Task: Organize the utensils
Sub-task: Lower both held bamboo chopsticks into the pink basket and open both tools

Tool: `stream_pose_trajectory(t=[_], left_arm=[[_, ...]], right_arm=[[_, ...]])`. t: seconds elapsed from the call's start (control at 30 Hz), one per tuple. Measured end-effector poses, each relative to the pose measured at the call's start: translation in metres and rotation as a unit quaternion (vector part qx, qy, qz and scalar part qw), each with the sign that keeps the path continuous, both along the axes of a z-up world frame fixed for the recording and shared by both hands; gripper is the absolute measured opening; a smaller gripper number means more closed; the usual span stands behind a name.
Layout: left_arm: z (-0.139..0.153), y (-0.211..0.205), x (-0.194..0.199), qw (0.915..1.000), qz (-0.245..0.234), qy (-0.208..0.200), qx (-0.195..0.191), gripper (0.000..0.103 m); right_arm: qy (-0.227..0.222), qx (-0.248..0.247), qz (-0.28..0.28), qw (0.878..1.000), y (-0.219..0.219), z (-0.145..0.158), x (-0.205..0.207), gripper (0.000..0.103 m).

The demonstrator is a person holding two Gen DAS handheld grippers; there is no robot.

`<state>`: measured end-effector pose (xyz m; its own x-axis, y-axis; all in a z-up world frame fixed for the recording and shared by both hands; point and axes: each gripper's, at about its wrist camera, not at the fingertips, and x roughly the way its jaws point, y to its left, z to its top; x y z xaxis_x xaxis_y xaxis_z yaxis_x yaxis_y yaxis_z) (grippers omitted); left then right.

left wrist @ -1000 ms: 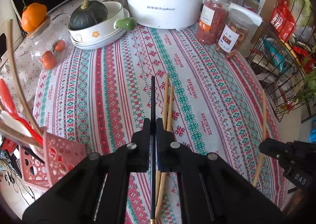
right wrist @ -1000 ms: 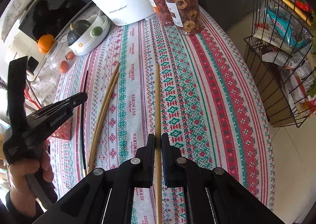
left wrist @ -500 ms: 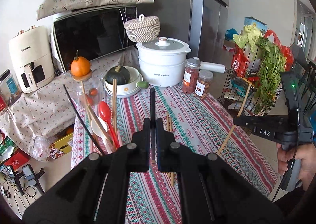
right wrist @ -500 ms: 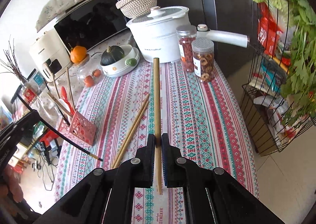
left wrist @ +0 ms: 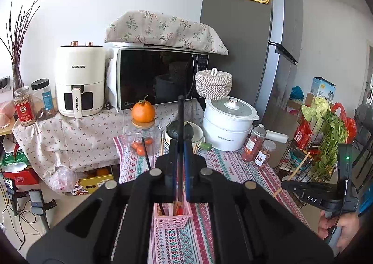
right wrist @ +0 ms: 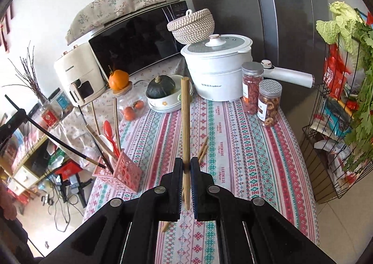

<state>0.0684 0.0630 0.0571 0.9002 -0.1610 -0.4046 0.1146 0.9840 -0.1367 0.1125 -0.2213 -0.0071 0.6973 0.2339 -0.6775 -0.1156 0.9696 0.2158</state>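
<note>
The left gripper (left wrist: 179,166) holds a black chopstick (left wrist: 180,121), its jaws pinching the thin stick between them. From the right wrist view this black chopstick (right wrist: 56,142) slants down toward the pink basket (right wrist: 123,173), and its lower tip is just at the basket's near rim; whether it is already inside I cannot tell. The left wrist view looks down on the same pink basket (left wrist: 172,217), directly under the gripper, near the edge of the table with the striped tablecloth (left wrist: 235,168).

The basket already holds several utensils: a red spoon (right wrist: 108,128), a white spoon (right wrist: 105,141) and some wooden chopsticks (right wrist: 115,119) that lean to the back.

The right gripper (right wrist: 185,170) holds a wooden chopstick (right wrist: 185,119) almost upright above the table, with the jaws closed on its lower part. A short end shows below the jaws. Behind this gripper two more wooden chopsticks (right wrist: 202,149) lie flat on the cloth, side by side.

At the far end of the table stand a white pot (right wrist: 216,75), two jars (right wrist: 268,105) and a bowl with a dark green squash (right wrist: 160,87)
</note>
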Motion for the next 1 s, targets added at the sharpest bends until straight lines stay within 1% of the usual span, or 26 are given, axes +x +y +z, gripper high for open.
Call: stream_pose_trajectory(t=[0.07, 0.13, 0.3, 0.4, 0.67, 0.7, 0.73, 0.77, 0.8, 0.83, 0.9, 0.93, 0.97, 1.0], left_arm=[[-0.006, 0.003, 0.006, 0.9999, 0.010, 0.004, 0.006, 0.006], [-0.016, 0.007, 0.016, 0.9997, 0.013, 0.018, 0.005, 0.006], [-0.046, 0.011, 0.042, 0.9964, 0.014, 0.084, 0.000, 0.006], [-0.058, 0.010, 0.053, 0.9942, 0.015, 0.107, -0.003, 0.006], [-0.073, 0.012, 0.067, 0.9910, 0.000, 0.129, -0.036, 0.007], [-0.074, 0.012, 0.066, 0.9906, -0.002, 0.131, -0.037, 0.010], [-0.074, 0.012, 0.066, 0.9903, -0.003, 0.134, -0.037, 0.019], [-0.073, 0.013, 0.064, 0.9900, -0.005, 0.135, -0.038, 0.026], [-0.072, 0.013, 0.062, 0.9898, -0.004, 0.137, -0.039, 0.041], [-0.072, 0.015, 0.060, 0.9897, 0.000, 0.138, -0.038, 0.055], [-0.070, 0.019, 0.055, 0.9896, 0.012, 0.139, -0.036, 0.067], [-0.069, 0.020, 0.052, 0.9892, 0.017, 0.141, -0.034, 0.070], [-0.069, 0.022, 0.050, 0.9884, 0.022, 0.147, -0.031, 0.072], [-0.069, 0.023, 0.048, 0.9873, 0.027, 0.154, -0.027, 0.076]], right_arm=[[0.000, 0.002, 0.006, 1.000, 0.008, -0.001, 0.003, 0.006], [0.000, 0.003, 0.010, 1.000, 0.014, -0.003, 0.007, 0.006], [-0.004, 0.011, 0.020, 1.000, 0.030, -0.007, 0.012, 0.006], [-0.009, 0.018, 0.028, 0.999, 0.038, -0.006, 0.014, 0.006], [-0.026, 0.034, 0.050, 0.998, 0.059, -0.002, 0.016, 0.006], [-0.029, 0.034, 0.052, 0.998, 0.061, -0.002, 0.015, 0.006], [-0.031, 0.036, 0.054, 0.997, 0.062, -0.002, 0.015, 0.006], [-0.033, 0.038, 0.056, 0.997, 0.063, -0.002, 0.015, 0.006], [-0.034, 0.040, 0.057, 0.997, 0.065, -0.001, 0.016, 0.006], [-0.036, 0.041, 0.060, 0.997, 0.067, 0.000, 0.016, 0.006], [-0.042, 0.042, 0.064, 0.996, 0.070, 0.003, 0.017, 0.007], [-0.047, 0.045, 0.066, 0.996, 0.072, 0.005, 0.017, 0.007], [-0.051, 0.048, 0.069, 0.995, 0.074, 0.008, 0.017, 0.007], [-0.056, 0.052, 0.072, 0.994, 0.076, 0.011, 0.017, 0.007]])
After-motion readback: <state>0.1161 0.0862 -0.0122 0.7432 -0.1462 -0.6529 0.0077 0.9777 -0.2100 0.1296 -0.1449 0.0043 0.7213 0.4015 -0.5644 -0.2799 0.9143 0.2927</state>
